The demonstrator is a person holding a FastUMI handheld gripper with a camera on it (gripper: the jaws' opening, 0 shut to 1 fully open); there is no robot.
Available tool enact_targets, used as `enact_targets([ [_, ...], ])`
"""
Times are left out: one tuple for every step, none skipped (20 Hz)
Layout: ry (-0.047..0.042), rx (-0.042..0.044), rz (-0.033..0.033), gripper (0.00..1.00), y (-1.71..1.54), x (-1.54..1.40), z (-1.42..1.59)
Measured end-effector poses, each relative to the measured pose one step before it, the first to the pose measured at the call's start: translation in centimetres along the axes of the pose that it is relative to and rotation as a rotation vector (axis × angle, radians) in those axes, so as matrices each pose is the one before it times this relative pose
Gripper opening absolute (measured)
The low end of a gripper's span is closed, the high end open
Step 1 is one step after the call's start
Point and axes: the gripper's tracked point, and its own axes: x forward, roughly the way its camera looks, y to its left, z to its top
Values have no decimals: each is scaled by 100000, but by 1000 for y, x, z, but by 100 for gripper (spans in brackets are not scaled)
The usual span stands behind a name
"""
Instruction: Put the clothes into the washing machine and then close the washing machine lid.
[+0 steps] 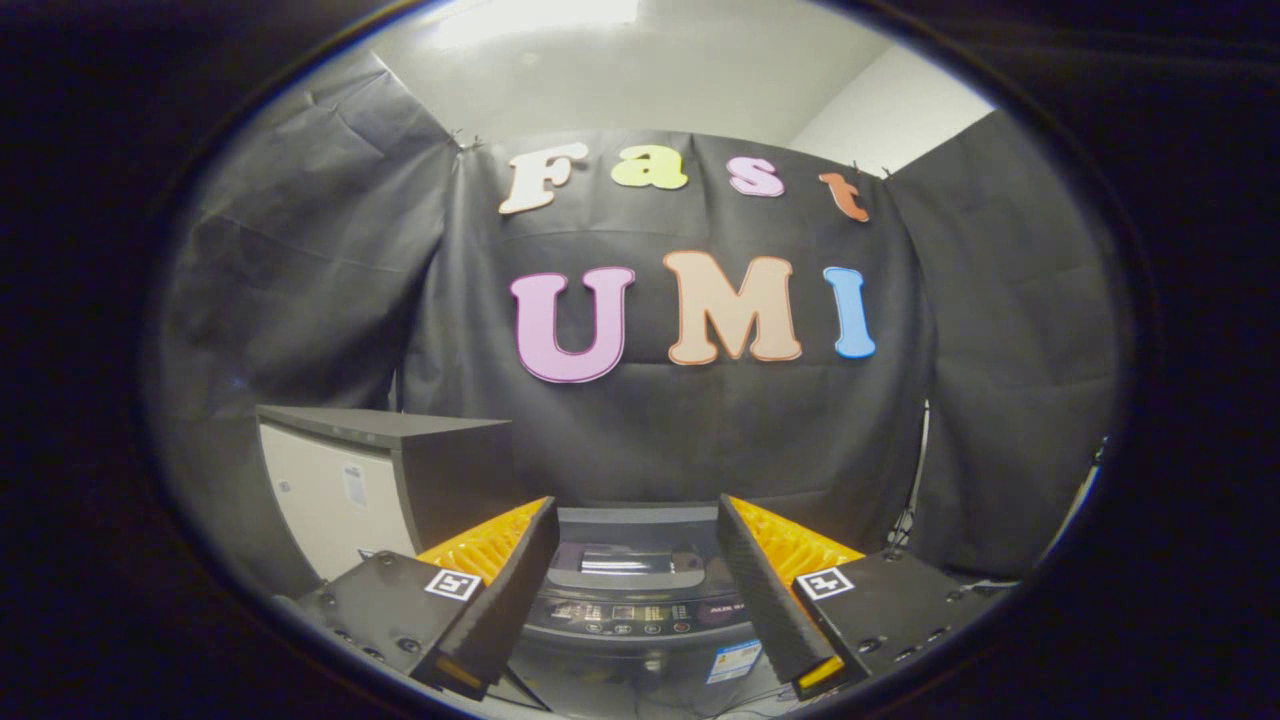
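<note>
Black cloth walls close the booth on three sides, under a pale ceiling. From the jaws outward: the gripper (pixel 635 590) stands wide apart and empty, its ribbed pads angled inward. Between the jaws, just ahead and below, sits the washing machine (pixel 630 600), its control panel and handle recess facing up; whether the lid is up or down I cannot tell. Beyond the left jaw stands a grey cabinet (pixel 380 480). Clothes would be soft, light and limp, so pinching a bunched fold seems best. Judging by the view, the hand holds the gripper roughly level, above the machine.
</note>
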Motion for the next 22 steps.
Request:
enact_targets([
  [-34,689,903,98,367,-245,360],
  [-362,671,406,97,271,-200,446],
  [-773,596,539,97,255,-330,619],
  [-1290,198,969,98,515,-218,794],
  [-1203,-149,896,98,509,-312,727],
  [-1690,93,57,98,430,-192,564],
  [-1036,510,229,98,272,-254,452],
  [-265,679,1523,98,749,-194,201],
  [-204,609,2718,98,1166,-166,121],
  [-44,-9,2523,98,912,-51,181],
  [-134,-1189,950,98,346,-262,210],
  [-219,-2335,-487,98,-56,-222,273],
  [-242,-2550,-749,98,-464,-316,32],
  [192,-1902,-34,98,-276,-168,161],
  [672,-778,182,98,-124,-188,45],
  [101,293,-1007,98,-531,-206,195],
  [-388,1381,-1965,98,-896,-184,404],
  [-239,2300,-1111,98,-575,-65,406],
  [-174,2585,-157,98,-10,-162,305],
  [-894,2147,67,98,-7,-282,383],
  [-1871,1542,-696,98,-364,-350,741],
  [-1330,976,-966,98,-479,23,518],
])
